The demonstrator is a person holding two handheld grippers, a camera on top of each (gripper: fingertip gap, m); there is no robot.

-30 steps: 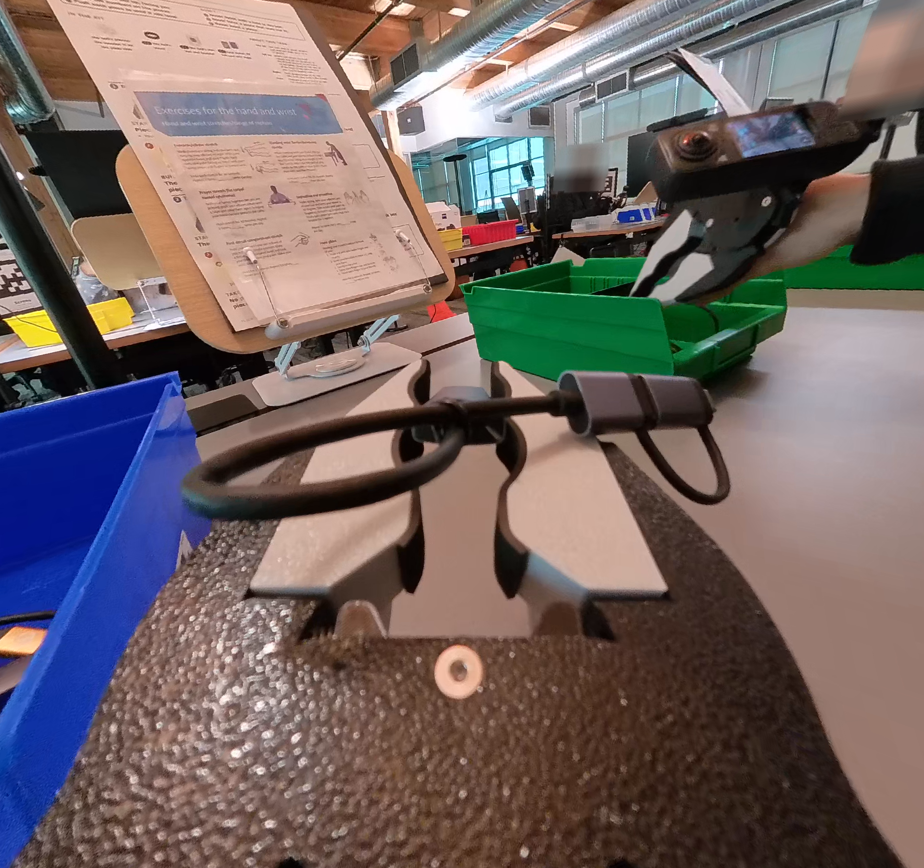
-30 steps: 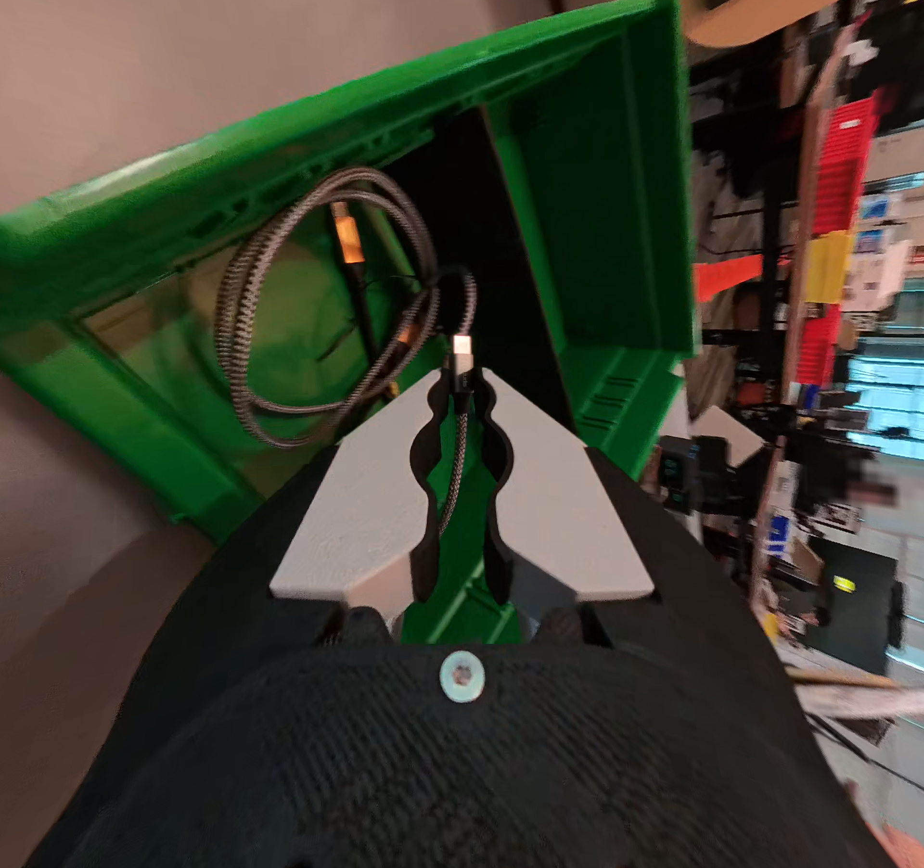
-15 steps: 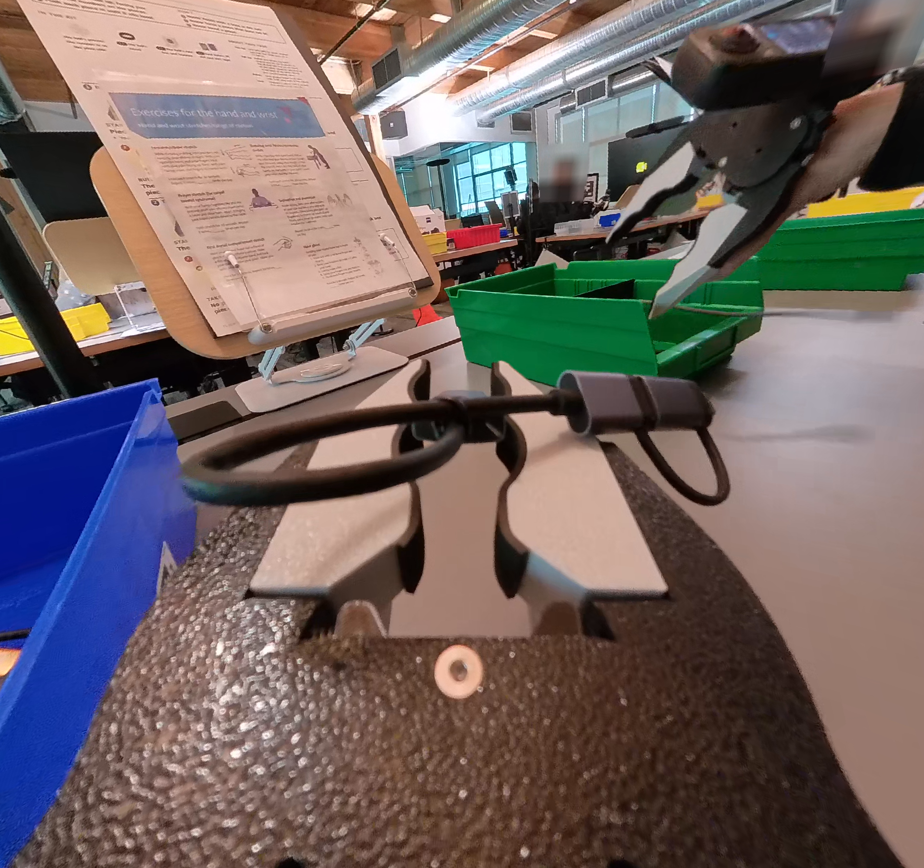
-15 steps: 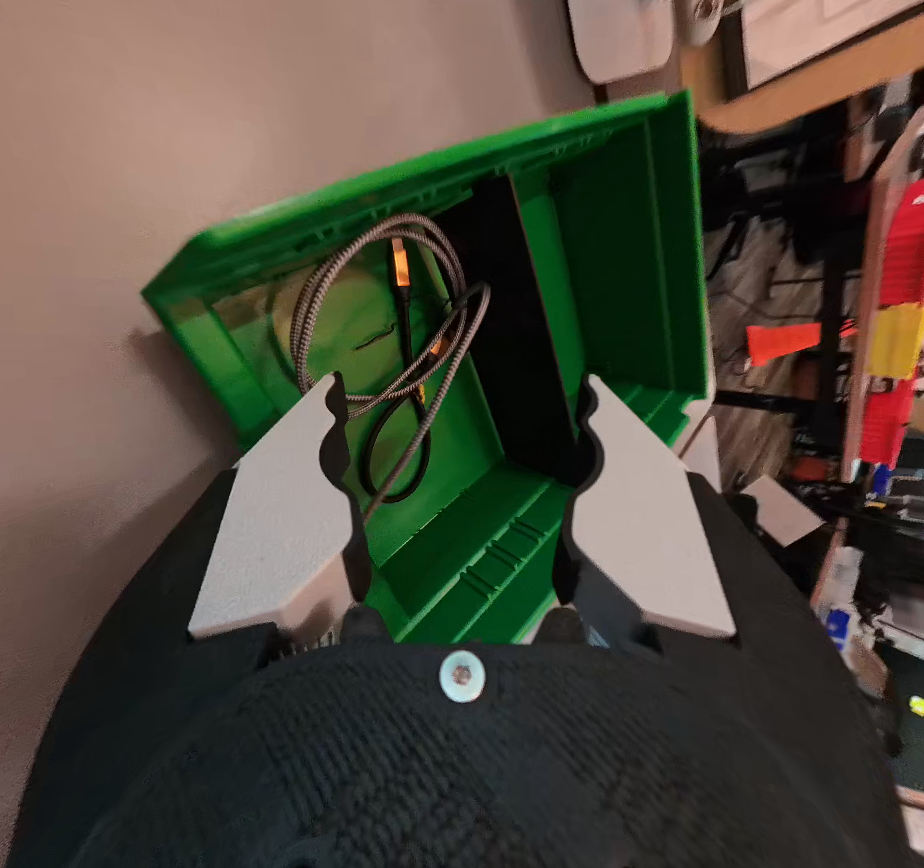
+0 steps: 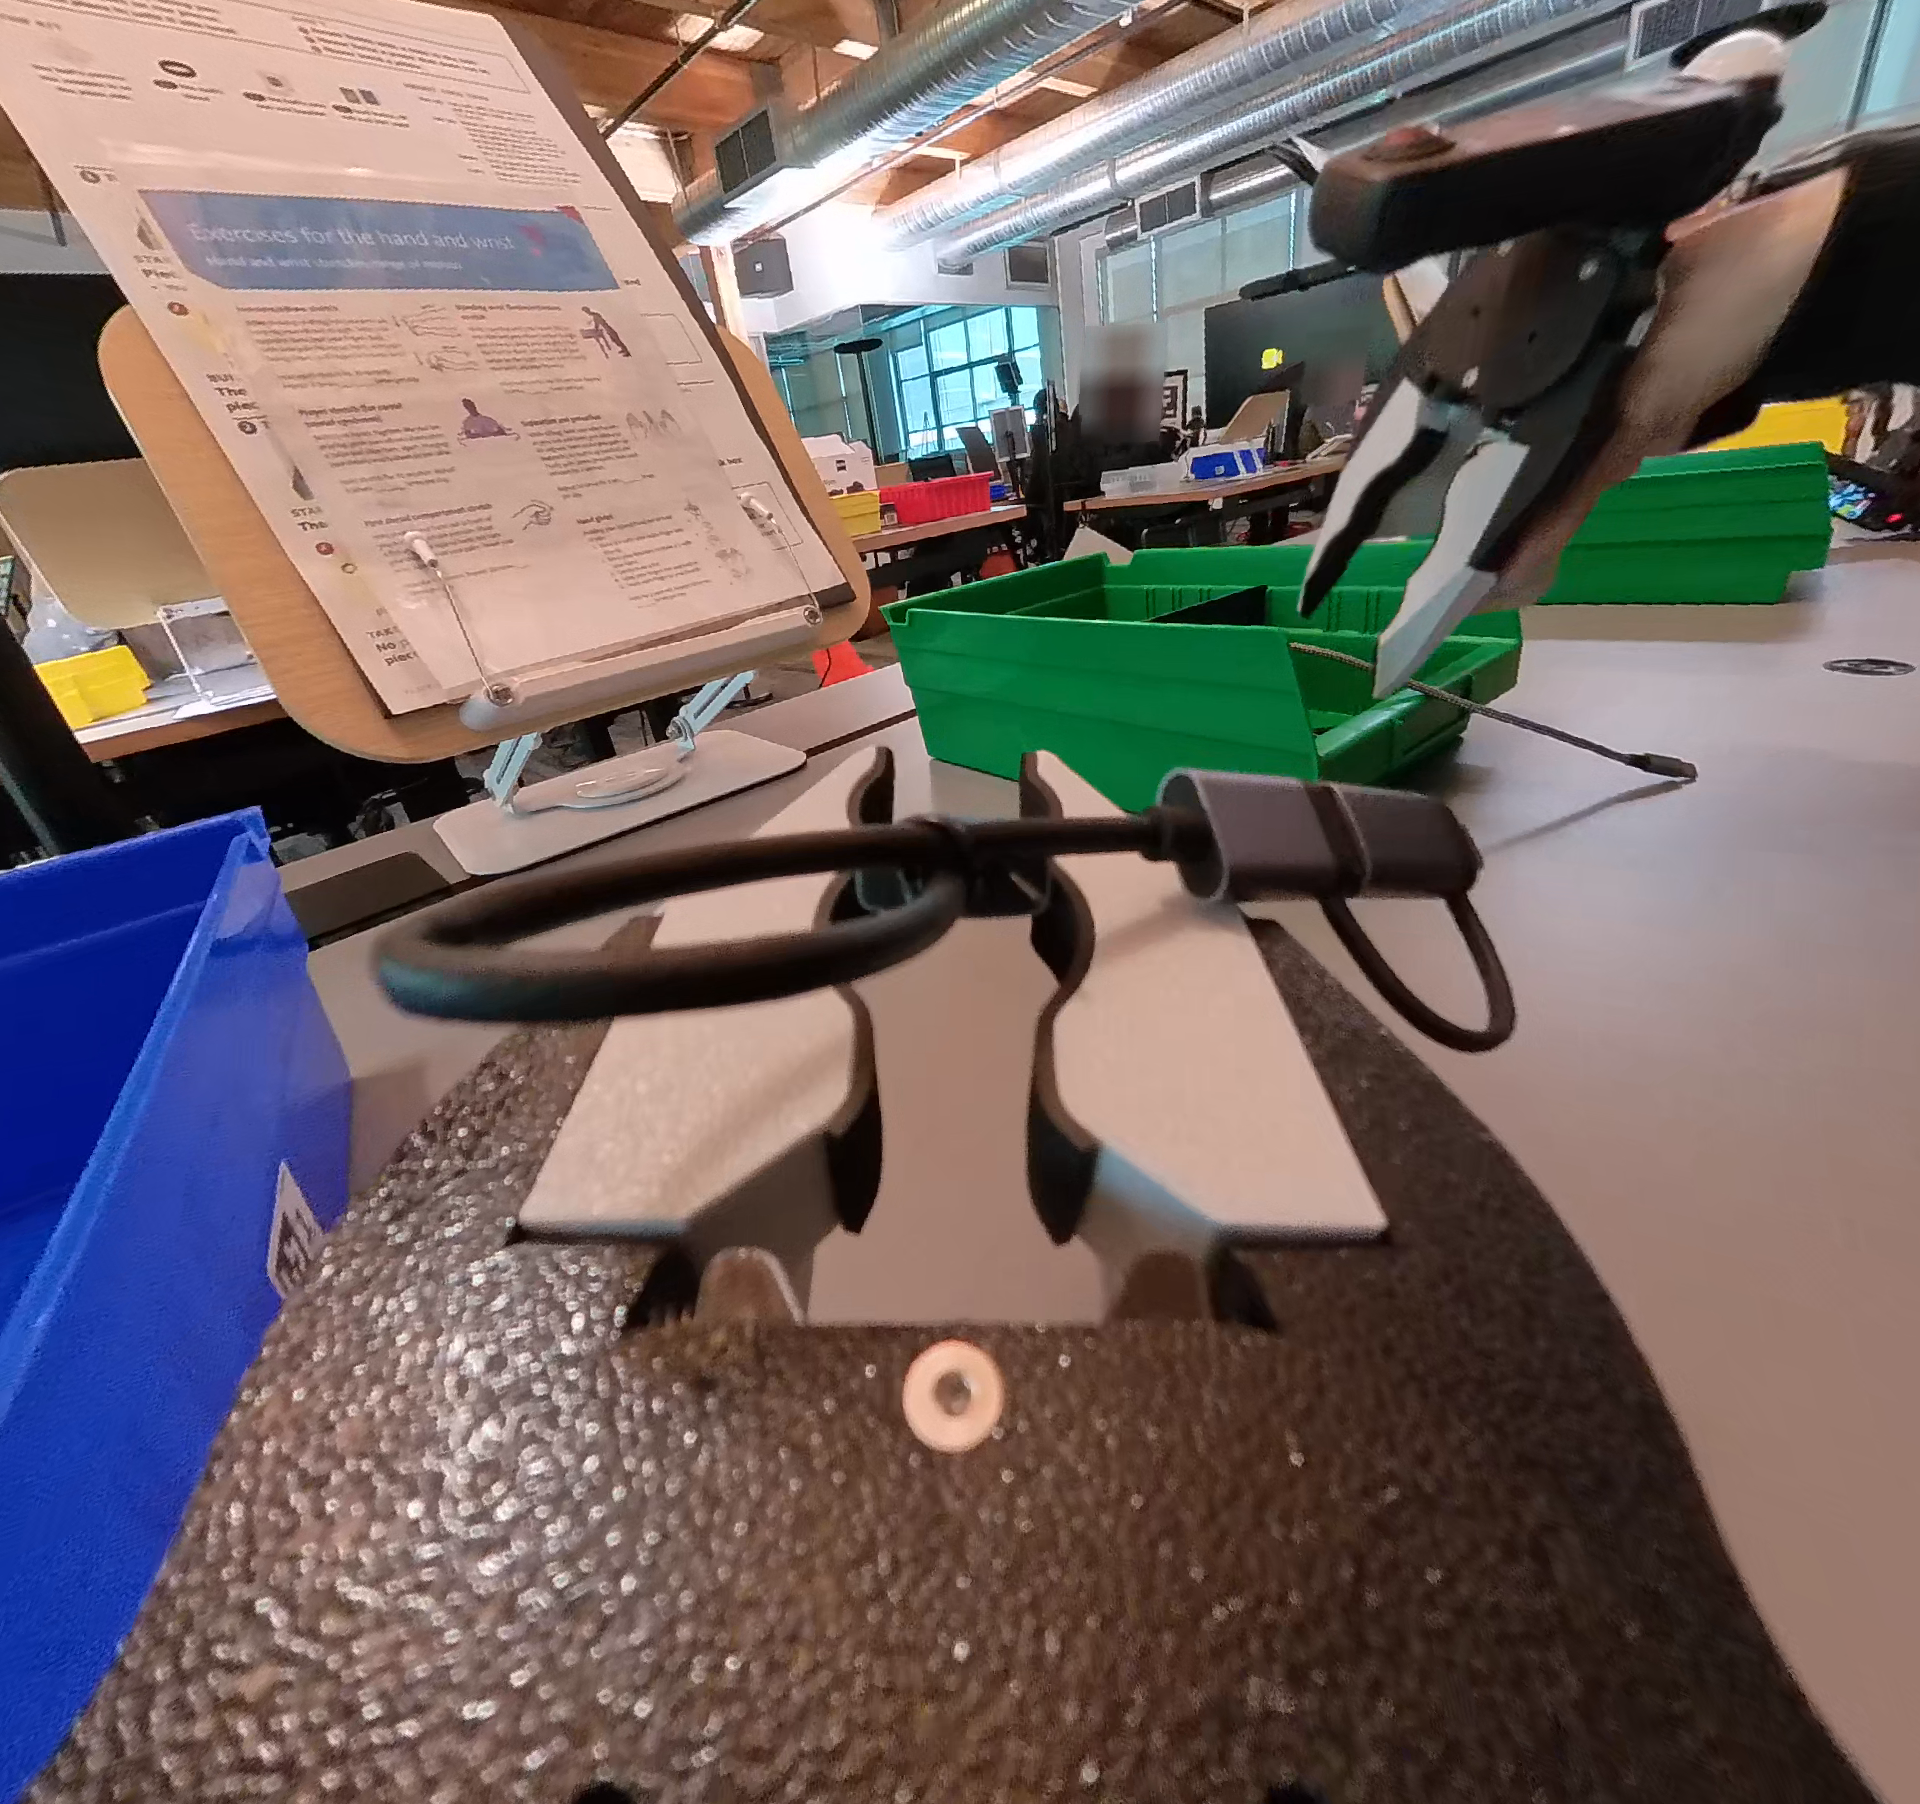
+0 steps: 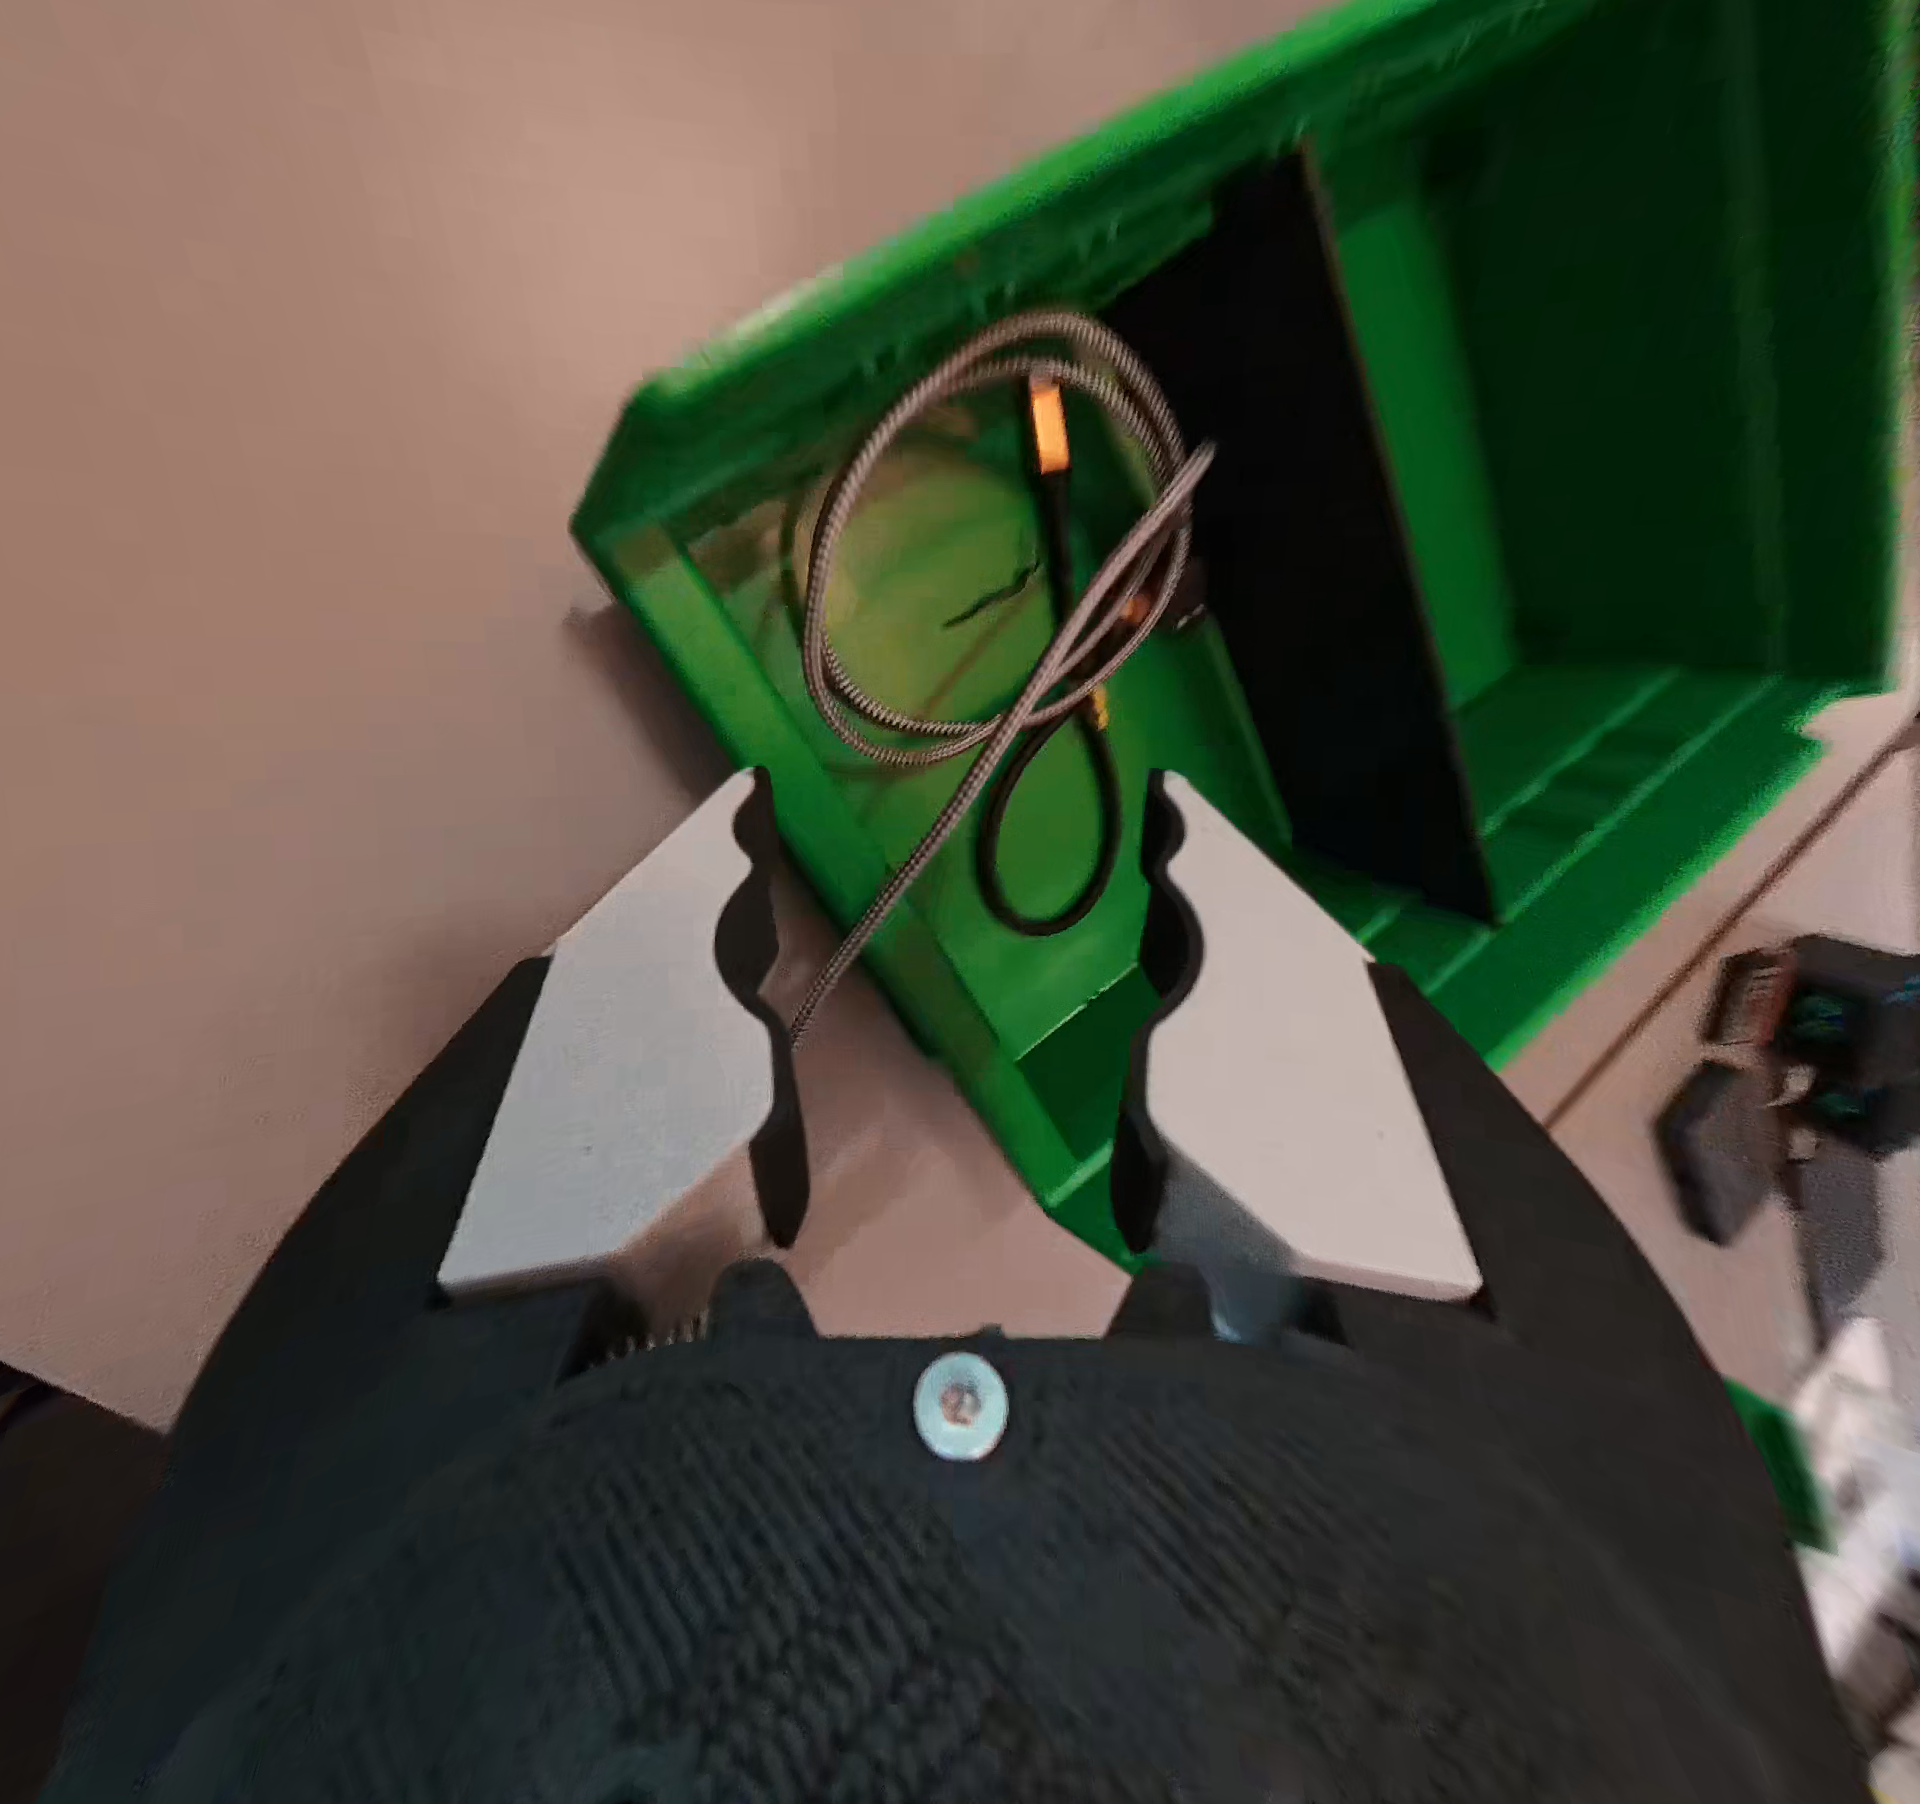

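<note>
The left claw (image 5: 961, 845), mid frame, was pinched tight on a black cable (image 5: 665, 933) above the grey worktop (image 5: 1714, 1079). A blue bin (image 5: 156, 1079) sat at the left edge. The right claw (image 6: 961, 809) was wide open, holding nothing, over a green bin (image 6: 1558, 404) with a braided cable (image 6: 935, 611) trailing out.

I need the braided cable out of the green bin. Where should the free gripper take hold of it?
Probably the straight end of the braided cable trailing over the green bin wall onto the table. It lies clear of the coils, so the open right gripper could come from above, fingers either side.
</note>
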